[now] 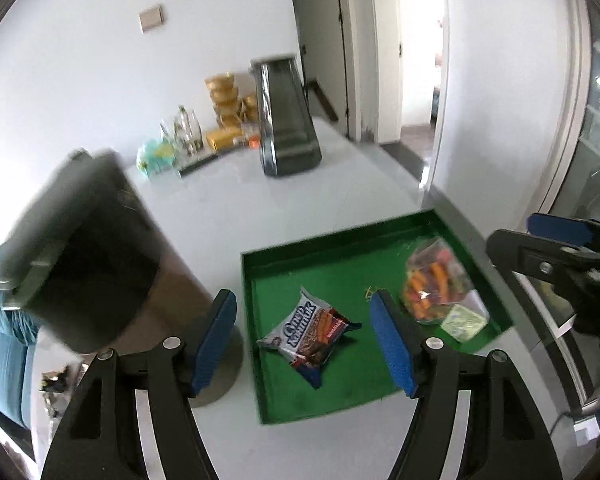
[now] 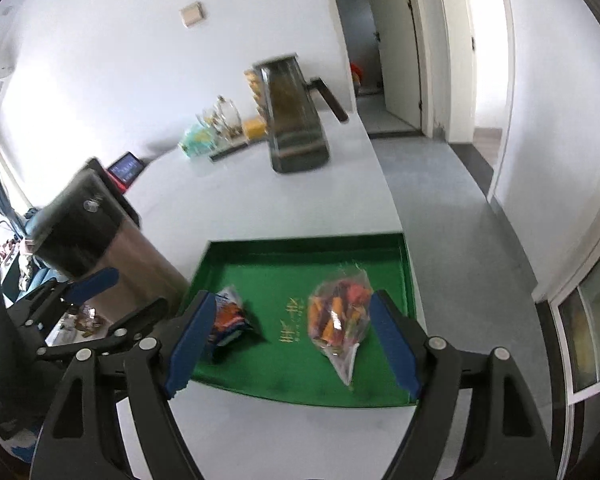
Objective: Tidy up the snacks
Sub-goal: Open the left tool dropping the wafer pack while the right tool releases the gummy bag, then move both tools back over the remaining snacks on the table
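Wafer pack (image 1: 310,334): lies flat in the green tray (image 1: 342,240), near its left-front part; its long axis runs on a diagonal, from the torn white end at upper left to the blue corner at lower right in the left wrist view.
Wafer pack look: white, blue and red wrapper with a picture of brown wafers; crinkled.
Wafer pack writing: large white letters across the blue band, too blurred to read with certainty.
Clear bag (image 1: 436,284): lies in the right part of the tray, well apart from the wafer pack; holds orange, red and dark pieces, with a pale green label at its near end. In the right wrist view its long axis runs from the far, gathered top to a near, pointed corner.
Tray: shallow, green, felt-like floor with raised rim, on the white desk (image 1: 352,168); gold characters on the floor between the two snacks, not readable.
Left tool (image 1: 304,340): jaws about half spread, nothing between the blue pads; above the tray's left part.
Right tool (image 2: 290,344): jaws spread fully, empty; above the tray's near edge, the clear bag seen between its fingers.
Beside the tray: a steel canister (image 1: 88,252) with a black top, to the left.
Far end of desk: dark glass pitcher (image 1: 286,116), bottles, yellow stacked containers.
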